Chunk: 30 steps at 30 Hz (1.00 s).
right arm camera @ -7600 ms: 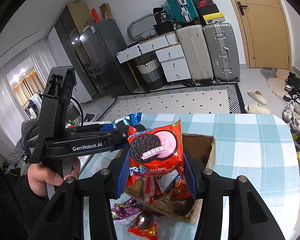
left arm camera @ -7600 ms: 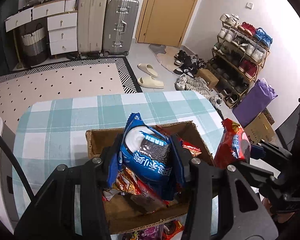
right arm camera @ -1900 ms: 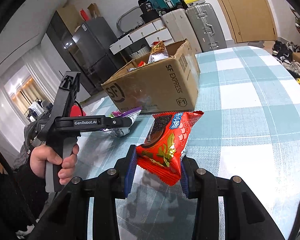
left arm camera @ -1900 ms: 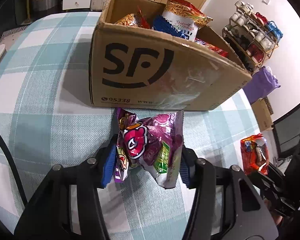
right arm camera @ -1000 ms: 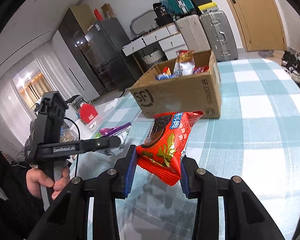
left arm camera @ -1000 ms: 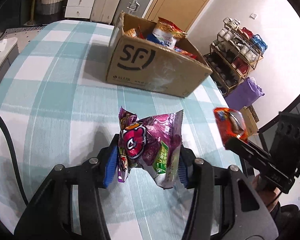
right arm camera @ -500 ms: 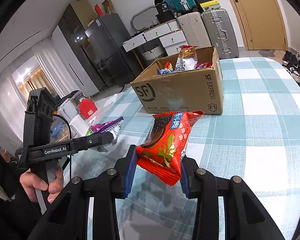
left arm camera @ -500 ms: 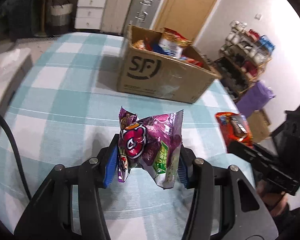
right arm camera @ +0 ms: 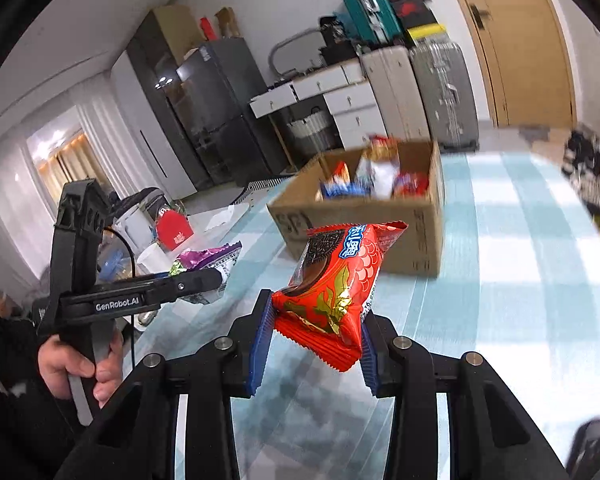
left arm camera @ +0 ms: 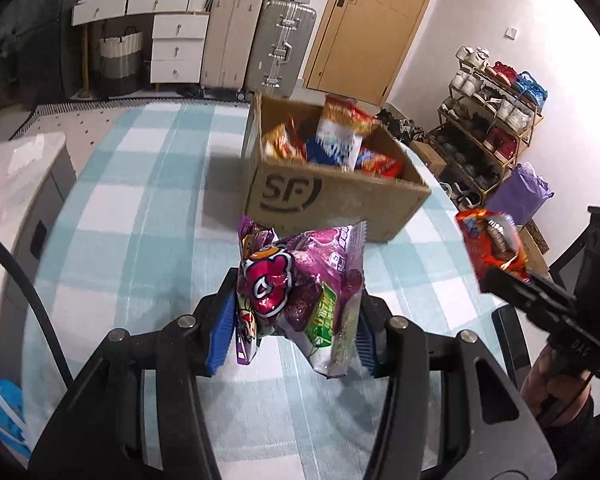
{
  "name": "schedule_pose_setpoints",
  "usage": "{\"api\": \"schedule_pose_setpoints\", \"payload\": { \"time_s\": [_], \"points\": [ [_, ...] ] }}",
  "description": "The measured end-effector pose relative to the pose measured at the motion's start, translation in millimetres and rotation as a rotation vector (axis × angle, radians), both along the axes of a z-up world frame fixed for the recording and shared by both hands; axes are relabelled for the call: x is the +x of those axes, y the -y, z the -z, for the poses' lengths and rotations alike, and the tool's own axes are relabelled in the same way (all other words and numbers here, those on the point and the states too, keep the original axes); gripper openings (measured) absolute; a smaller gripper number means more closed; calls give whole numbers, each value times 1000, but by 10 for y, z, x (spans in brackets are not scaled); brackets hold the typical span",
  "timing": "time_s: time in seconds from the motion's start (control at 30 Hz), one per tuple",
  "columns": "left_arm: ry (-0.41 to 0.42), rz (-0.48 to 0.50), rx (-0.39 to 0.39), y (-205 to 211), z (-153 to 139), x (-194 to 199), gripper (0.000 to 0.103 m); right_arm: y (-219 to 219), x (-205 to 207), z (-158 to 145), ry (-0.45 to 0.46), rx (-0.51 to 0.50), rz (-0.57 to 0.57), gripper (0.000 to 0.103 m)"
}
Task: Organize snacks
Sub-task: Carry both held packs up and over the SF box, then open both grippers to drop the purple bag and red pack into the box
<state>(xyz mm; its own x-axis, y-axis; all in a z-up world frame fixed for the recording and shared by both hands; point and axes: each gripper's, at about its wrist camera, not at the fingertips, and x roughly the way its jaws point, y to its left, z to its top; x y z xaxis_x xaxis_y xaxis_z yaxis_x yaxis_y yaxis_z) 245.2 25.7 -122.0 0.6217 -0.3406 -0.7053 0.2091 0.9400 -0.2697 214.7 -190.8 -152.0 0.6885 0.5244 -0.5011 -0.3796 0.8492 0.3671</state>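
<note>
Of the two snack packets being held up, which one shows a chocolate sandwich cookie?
The red packet in the right claw; its top shows a dark sandwich cookie. The left claw holds a purple packet with a cartoon face instead.

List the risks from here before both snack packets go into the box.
1. The cardboard box already holds packets standing above its rim; dropping more in may knock one out or leave the new ones perched on top.
2. The left gripper holds the purple packet and the right gripper the red packet by their lower parts only, so either may slip.
3. Both grippers heading for one opening might collide.
</note>
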Motion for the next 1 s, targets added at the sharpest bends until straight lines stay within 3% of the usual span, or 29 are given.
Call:
{"api": "schedule_pose_setpoints", "payload": {
  "time_s": [0.13, 0.47, 0.7, 0.83, 1.0],
  "points": [
    [27, 21, -16, -14, -280, 156, 47, 56, 81, -239, 36, 25, 2, 38],
    [28, 75, -41, -34, -957, 627, 47, 246, 400, -978, 149, -51, 26, 38],
    [43, 76, -33, 163, -1393, 1169, 47, 188, 679, -1517, 227, -100, -2, 38],
    [23, 86, -27, 316, -1475, 1470, 47, 168, 945, -1624, 192, -76, -11, 38],
    [13, 124, 13, 574, -1450, 1753, 47, 168, 1309, -1515, 105, -50, -12, 38]
  ]
}}
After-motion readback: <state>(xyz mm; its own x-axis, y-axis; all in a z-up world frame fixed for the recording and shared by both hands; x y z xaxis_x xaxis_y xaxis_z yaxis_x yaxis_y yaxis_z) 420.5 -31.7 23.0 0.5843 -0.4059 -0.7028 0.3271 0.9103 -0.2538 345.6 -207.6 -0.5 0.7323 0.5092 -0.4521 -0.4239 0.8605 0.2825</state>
